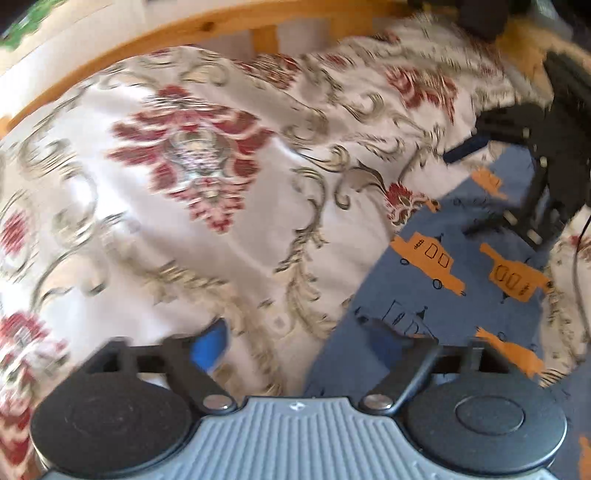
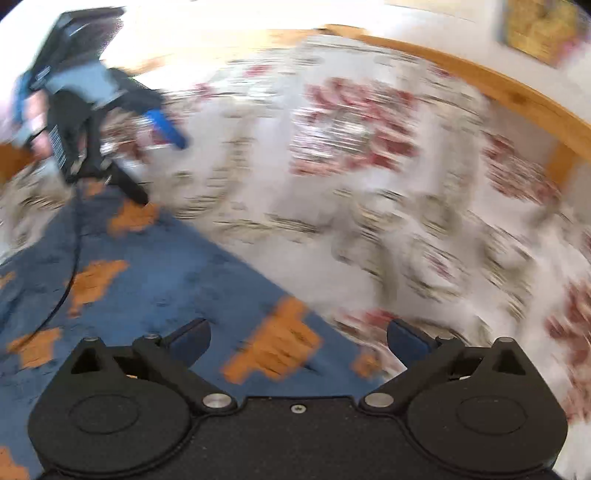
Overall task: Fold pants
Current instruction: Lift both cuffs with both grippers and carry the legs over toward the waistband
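Observation:
The blue pants (image 1: 461, 258) with orange car prints lie flat on a flowered bedspread (image 1: 184, 184), at the lower right in the left wrist view. In the right wrist view the pants (image 2: 147, 280) fill the lower left. My left gripper (image 1: 295, 343) is open above the pants' edge, with nothing between its blue pads. My right gripper (image 2: 299, 339) is open too, over the pants' corner, and holds nothing. Each gripper shows in the other's view: the right gripper (image 1: 469, 188) at the upper right, the left gripper (image 2: 162, 170) at the upper left, both with jaws spread. Both views are blurred.
A wooden bed frame (image 1: 184, 33) curves along the far side of the bedspread (image 2: 369, 221), and shows as a rail (image 2: 517, 96) in the right wrist view. A black cable (image 2: 70, 266) trails across the pants. A hand (image 2: 37, 125) holds the left gripper.

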